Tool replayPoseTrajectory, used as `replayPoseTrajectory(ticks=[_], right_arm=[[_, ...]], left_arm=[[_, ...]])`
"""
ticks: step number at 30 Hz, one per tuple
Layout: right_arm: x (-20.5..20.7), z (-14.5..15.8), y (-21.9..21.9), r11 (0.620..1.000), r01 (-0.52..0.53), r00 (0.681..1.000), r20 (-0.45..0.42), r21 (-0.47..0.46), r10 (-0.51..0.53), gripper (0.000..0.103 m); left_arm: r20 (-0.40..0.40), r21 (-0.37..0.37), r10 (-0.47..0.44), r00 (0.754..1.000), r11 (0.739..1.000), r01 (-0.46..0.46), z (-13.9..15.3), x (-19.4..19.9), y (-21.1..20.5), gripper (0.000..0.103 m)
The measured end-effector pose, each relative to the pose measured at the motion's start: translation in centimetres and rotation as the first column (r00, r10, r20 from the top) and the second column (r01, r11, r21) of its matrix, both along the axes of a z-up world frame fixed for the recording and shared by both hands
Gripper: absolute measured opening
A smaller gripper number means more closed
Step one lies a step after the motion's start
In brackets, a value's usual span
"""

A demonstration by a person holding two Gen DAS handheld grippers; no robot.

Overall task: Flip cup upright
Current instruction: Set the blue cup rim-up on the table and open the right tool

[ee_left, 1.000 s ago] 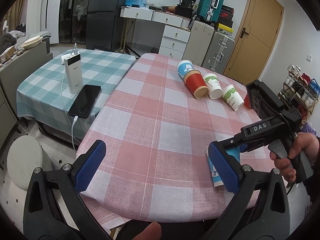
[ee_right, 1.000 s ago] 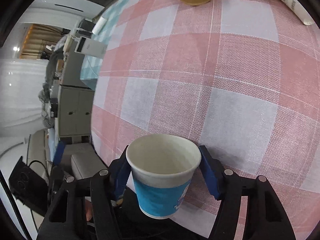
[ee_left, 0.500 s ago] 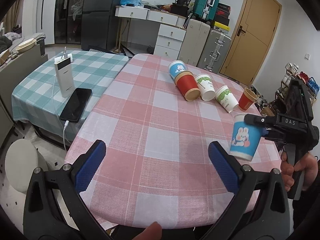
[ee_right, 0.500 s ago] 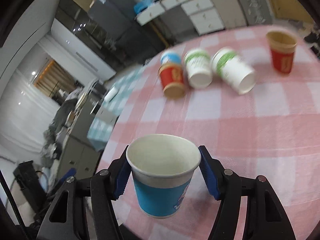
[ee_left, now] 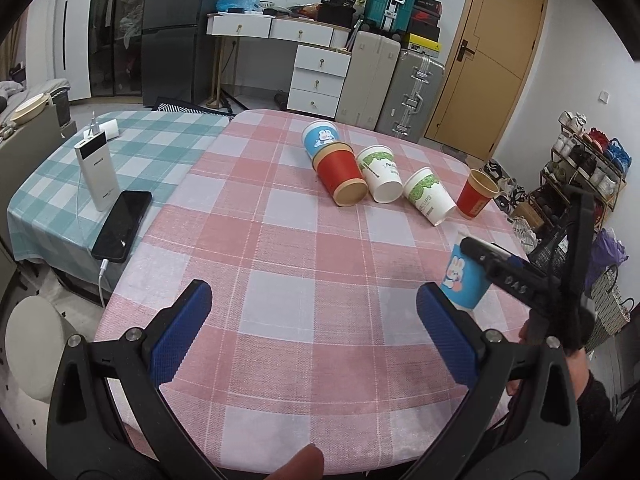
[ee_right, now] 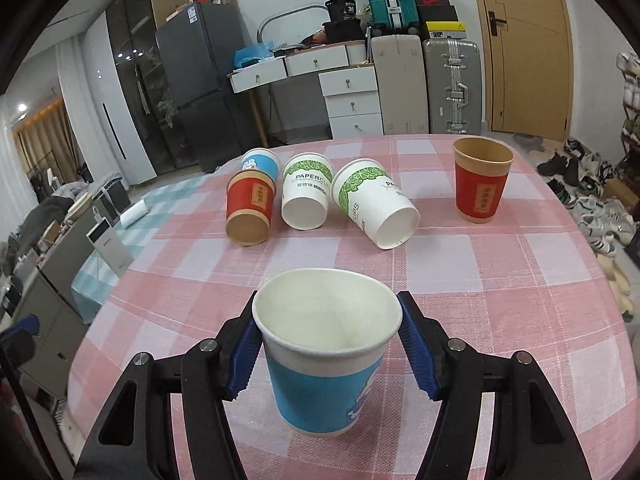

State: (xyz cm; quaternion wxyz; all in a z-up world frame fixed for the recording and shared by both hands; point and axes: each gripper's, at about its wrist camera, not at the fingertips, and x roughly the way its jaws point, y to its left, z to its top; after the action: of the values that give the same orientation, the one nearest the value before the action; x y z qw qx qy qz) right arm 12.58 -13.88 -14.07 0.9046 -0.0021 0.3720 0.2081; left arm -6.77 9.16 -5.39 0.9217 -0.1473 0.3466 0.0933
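The right gripper (ee_right: 326, 354) clamps the blue cup (ee_right: 326, 364) mouth-up just above the worktop (ee_right: 500, 280) — lower it level, release only once its base seats flat — while the left gripper (ee_left: 312, 332) waits open.

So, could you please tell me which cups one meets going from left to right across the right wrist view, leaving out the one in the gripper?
Lying red cup → lying white cup with green leaves → second lying green-leaf cup → upright red cup.
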Motion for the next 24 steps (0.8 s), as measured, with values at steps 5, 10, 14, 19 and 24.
replayPoseTrajectory(ticks=[5, 10, 14, 19, 24], right_arm=[[-1.9, -0.3, 0.6, 0.999, -0.035, 0.998, 0.054, -0.042, 0.037, 0.065], [-4.2, -0.6, 0.7, 0.994, -0.064, 0.991, 0.113, -0.091, 0.075, 0.065], [-5.3, -0.7, 0.5, 0.991, -0.069, 0.989, 0.125, -0.111, 0.083, 0.066], [-6.2, -0.8, 0.4, 0.988, -0.087, 0.987, 0.122, -0.124, 0.102, 0.068], [-6.0, -0.9, 0.4, 0.988, -0.101, 0.99, 0.085, -0.116, 0.111, 0.071]], left_arm=[[-0.028, 0.003, -0.009, 1.0, 1.0, 0.009, -0.7, 0.5, -0.5, 0.102], [-0.045, 0.0, -0.006, 0.999, 1.0, 0.006, -1.1, 0.7, -0.6, 0.102], [-0.049, 0.004, -0.015, 0.999, 1.0, 0.015, -1.1, 0.8, -0.8, 0.102], [-0.049, 0.008, -0.018, 0.999, 1.0, 0.018, -1.0, 0.5, -1.1, 0.102], [-0.05, 0.013, -0.018, 0.999, 1.0, 0.018, -0.9, 0.5, -1.3, 0.102]])
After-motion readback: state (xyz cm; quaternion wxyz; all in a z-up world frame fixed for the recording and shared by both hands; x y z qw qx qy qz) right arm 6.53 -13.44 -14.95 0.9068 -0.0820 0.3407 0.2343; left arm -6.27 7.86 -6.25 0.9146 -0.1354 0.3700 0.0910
